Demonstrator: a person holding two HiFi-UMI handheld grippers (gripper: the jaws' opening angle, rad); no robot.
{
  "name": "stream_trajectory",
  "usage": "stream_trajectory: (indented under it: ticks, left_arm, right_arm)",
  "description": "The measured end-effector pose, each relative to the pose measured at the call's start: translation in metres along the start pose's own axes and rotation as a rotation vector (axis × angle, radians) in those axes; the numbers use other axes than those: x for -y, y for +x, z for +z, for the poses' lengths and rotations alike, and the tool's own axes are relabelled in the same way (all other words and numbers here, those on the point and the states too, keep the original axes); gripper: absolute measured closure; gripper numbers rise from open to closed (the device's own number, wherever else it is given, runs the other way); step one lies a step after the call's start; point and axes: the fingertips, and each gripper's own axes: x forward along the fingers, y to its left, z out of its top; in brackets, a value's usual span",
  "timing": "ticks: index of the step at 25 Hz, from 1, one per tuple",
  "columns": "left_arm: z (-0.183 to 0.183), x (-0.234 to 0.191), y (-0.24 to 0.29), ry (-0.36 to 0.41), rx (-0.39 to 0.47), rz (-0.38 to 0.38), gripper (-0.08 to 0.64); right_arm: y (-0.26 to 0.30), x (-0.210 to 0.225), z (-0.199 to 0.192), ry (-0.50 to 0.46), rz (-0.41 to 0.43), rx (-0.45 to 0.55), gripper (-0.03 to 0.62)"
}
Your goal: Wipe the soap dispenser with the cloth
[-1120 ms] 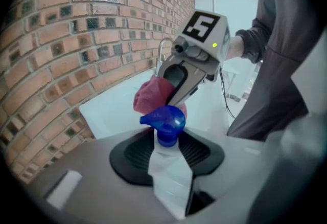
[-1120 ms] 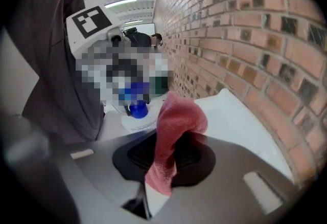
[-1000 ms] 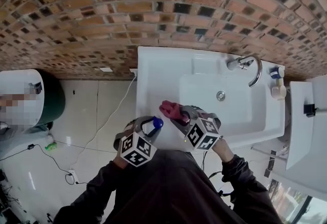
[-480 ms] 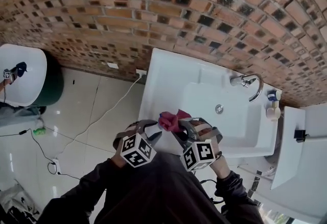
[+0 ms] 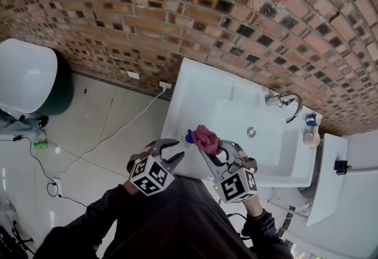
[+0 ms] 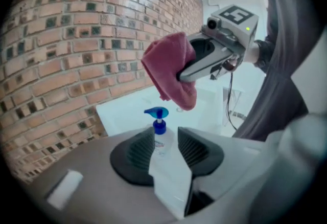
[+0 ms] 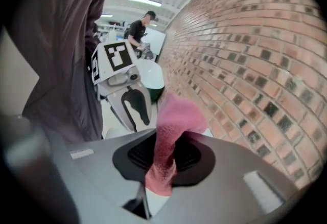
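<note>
Soap dispenser (image 6: 160, 128) is a little clear bottle with a blue pump, clenched between the pads of the left claw (image 6: 164, 137) and held in the air by the front left corner of the white sink (image 5: 230, 95). There's a label on the bottle, but it's way too small to read, and I can't tell how full it is. The right claw (image 7: 168, 142) is clamped on a bunched-up pink cloth (image 7: 173, 115), which hangs just over the pump. Touching or not, can't tell. The basin has its drain (image 5: 251, 132) in the middle. A chrome faucet (image 5: 288, 103) and a small blue-capped bottle (image 5: 311, 130) are at the far right corner. Behind it all is a brick wall (image 5: 177, 15). A white-topped dark green round thing (image 5: 23, 74) stands off to the left on the tiled floor (image 5: 100, 128).
</note>
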Motion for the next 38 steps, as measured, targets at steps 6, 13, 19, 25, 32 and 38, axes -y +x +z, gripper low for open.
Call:
stream_trajectory:
  ticks: [6, 13, 19, 25, 32, 38]
  left_arm:
    - [0.024, -0.018, -0.039, -0.087, 0.153, 0.064, 0.491]
    - [0.020, -0.011, -0.047, -0.132, 0.186, 0.046, 0.560]
    - [0.014, 0.004, -0.039, -0.123, 0.169, 0.004, 0.560]
    - [0.014, 0.005, -0.041, -0.126, 0.177, 0.004, 0.560]
    - [0.012, 0.004, -0.041, -0.132, 0.177, 0.004, 0.560]
    - [0.013, -0.001, -0.042, -0.132, 0.180, -0.002, 0.560]
  right_arm:
    - [-0.018, 0.004, 0.013, 0.310, -0.077, 0.203, 0.529]
    - [-0.003, -0.038, -0.015, 0.505, -0.068, 0.144, 0.532]
    - [-0.005, -0.038, -0.010, 0.550, -0.063, 0.172, 0.532]
    - [-0.006, -0.037, -0.011, 0.566, -0.070, 0.173, 0.532]
    - [-0.006, -0.037, -0.014, 0.576, -0.074, 0.168, 0.532]
    - [-0.003, -0.038, -0.013, 0.582, -0.069, 0.164, 0.532]
